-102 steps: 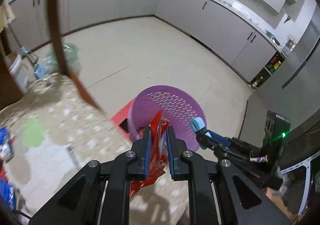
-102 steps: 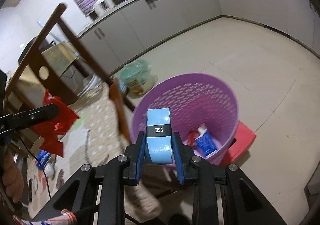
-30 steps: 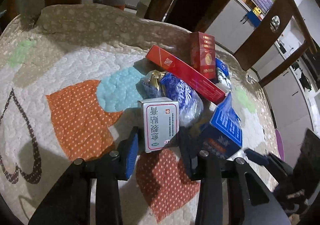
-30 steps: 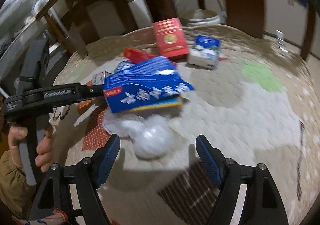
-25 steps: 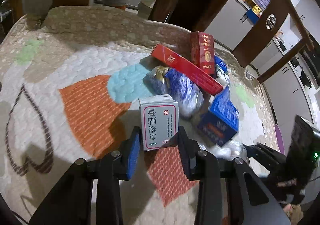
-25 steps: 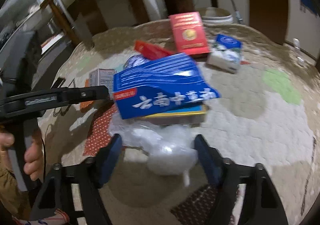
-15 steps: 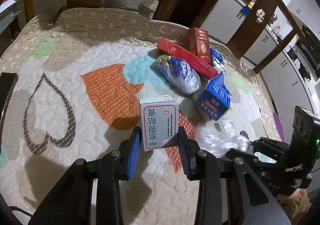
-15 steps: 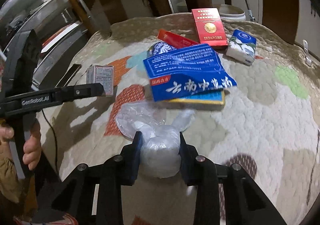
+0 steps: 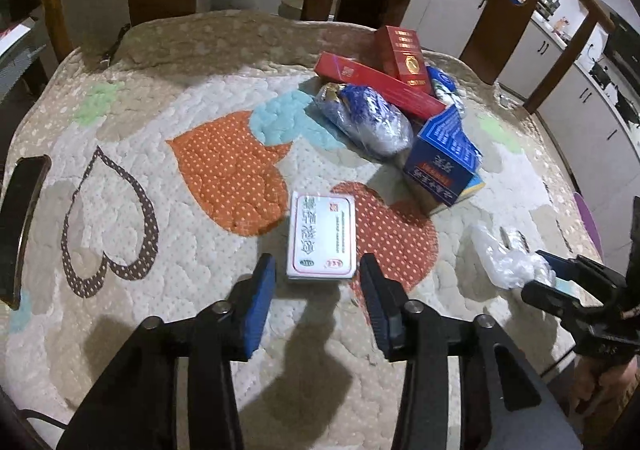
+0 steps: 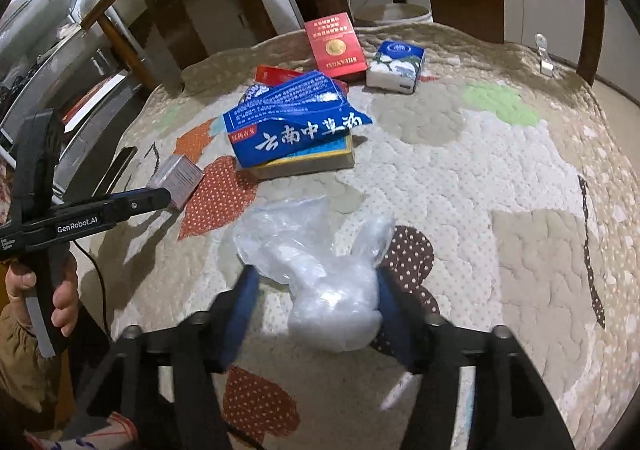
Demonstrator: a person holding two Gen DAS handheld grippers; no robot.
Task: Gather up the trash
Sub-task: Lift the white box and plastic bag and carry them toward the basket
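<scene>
Between blue pads — crumpled clear plastic bag [image 10: 320, 274]

Five boxes [image 10: 335, 47]; two bags [image 10: 320, 274]; one phone [image 9: 20, 226]

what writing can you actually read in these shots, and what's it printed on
"GenRobot.AI": white lettering on the arm of the left gripper, right wrist view.
"云南中草药": large white characters on the blue carton.
"SHUANGXI": gold letters, upside down, on the red pack.
White medicine box: large pink characters and small print, not legible to me.
Long red box and blue-and-white pack: print too small to read.
</scene>
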